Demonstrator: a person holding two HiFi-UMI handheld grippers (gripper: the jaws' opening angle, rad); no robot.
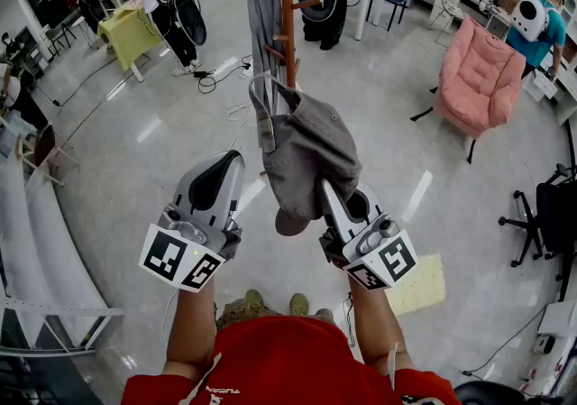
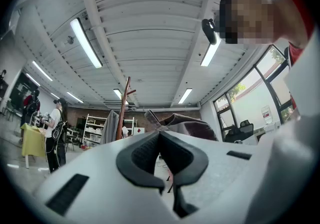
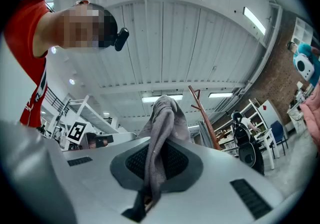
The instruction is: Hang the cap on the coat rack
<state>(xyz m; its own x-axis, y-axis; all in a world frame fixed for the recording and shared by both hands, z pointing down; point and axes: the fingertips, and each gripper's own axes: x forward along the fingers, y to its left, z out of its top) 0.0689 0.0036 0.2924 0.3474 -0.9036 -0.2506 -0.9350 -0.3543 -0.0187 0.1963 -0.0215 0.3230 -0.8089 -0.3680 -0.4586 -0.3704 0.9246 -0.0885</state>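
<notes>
The right gripper (image 1: 328, 191) is clamping its fingers on the grey cap (image 1: 306, 155), lifting it near the coat rack (image 1: 286, 15). Hooking it is remaining. The left gripper (image 1: 225, 165) is idling, fingers together.

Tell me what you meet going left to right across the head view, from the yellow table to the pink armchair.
yellow table → left gripper → cap → right gripper → pink armchair

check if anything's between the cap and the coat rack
Nothing visible does. The cap hangs right before the coat rack; a grey garment already covers its left side, the right peg looks free.
</notes>
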